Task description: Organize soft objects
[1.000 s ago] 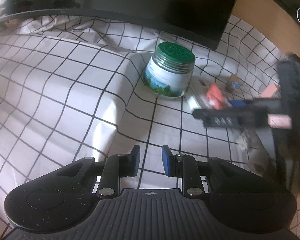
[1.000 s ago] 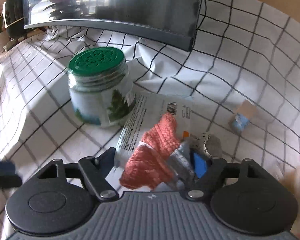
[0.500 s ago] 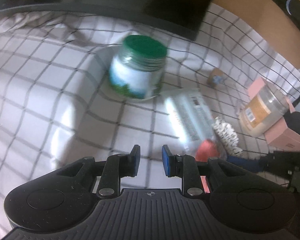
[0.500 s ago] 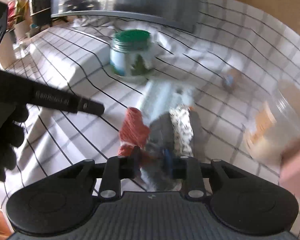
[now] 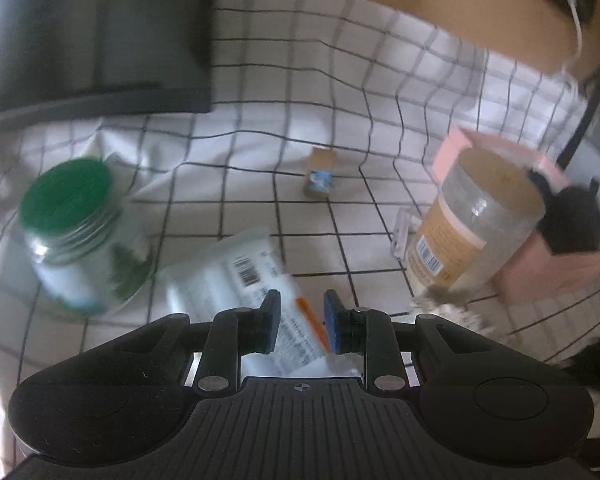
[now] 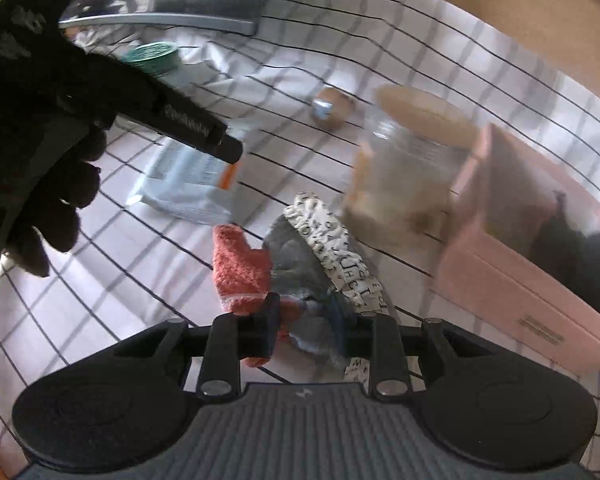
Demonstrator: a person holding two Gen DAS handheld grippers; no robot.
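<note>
My right gripper (image 6: pixel 304 326), open a second ago, now clamps the socks (image 6: pixel 296 268), lifted toward the pink box (image 6: pixel 512 280). Left gripper (image 5: pixel 300 320) slightly apart, empty.

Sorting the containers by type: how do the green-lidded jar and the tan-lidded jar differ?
The green-lidded jar is squat and rounded, with a ridged green screw lid and a blue-green scenic label. The tan-lidded jar is taller and straighter, with a flat tan lid and an orange label bearing a barcode. The green-lidded jar stands alone near the dark monitor; the tan-lidded jar stands right beside the pink box. Both are clear, closed, and upright on the checked cloth.
</note>
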